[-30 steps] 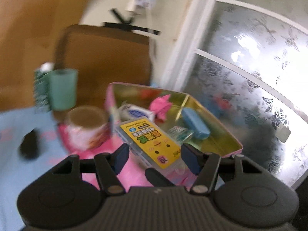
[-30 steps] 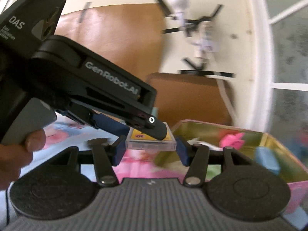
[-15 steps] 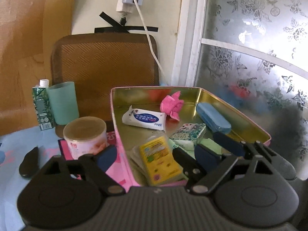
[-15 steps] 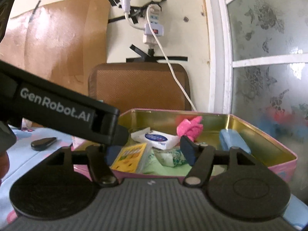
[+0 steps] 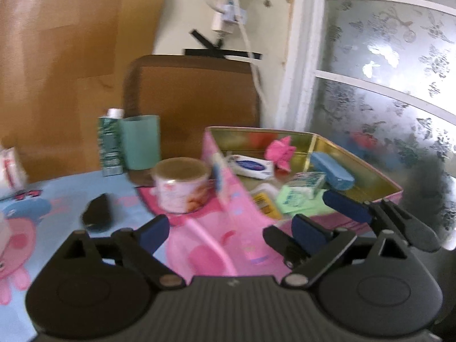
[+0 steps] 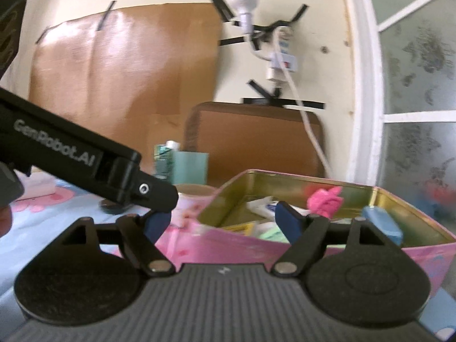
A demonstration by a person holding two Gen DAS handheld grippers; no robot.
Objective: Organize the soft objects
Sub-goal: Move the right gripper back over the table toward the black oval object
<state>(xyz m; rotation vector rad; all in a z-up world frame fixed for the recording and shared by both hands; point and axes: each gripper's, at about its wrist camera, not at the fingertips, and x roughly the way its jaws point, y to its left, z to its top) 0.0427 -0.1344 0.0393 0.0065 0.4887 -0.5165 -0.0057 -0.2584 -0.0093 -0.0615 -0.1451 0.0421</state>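
Both claws are wide open and empty right now — the left gripper [image 5: 230, 229] hangs over the pink patch of the cartoon-print tablecloth [image 5: 37, 199], and the right gripper [image 6: 221, 219] sits just short of the pink tin box with the gold inside [image 5: 390, 188], fingers spread with nothing between them.

And the soft goods are in the tin: a yellow-labelled clear packet [image 5: 263, 202] by the near wall, a pale green tissue pack [image 5: 296, 198] beside it, a white wipes pouch [image 5: 250, 166], a crumpled pink cloth [image 5: 280, 149] and a blue oblong sponge [image 5: 332, 171] further back.

My read — this is the gap between placements. To do it well, lift clear of the tin's rim before swinging away, keep the two tools from knocking each other since they are close together, and go looking for whatever soft piece remains; a white packet [image 5: 11, 168] at the far left edge may be a candidate, though it is too blurred to tell.

On the cloth stand a round printed tub with a tan lid [image 5: 179, 183], a teal cup [image 5: 139, 142], a green carton [image 5: 109, 142] and a flat black object [image 5: 95, 213]. Behind: a brown chair back [image 5: 193, 99], taped cardboard, a hanging bulb [image 6: 243, 0], frosted floral glass [image 5: 399, 85].
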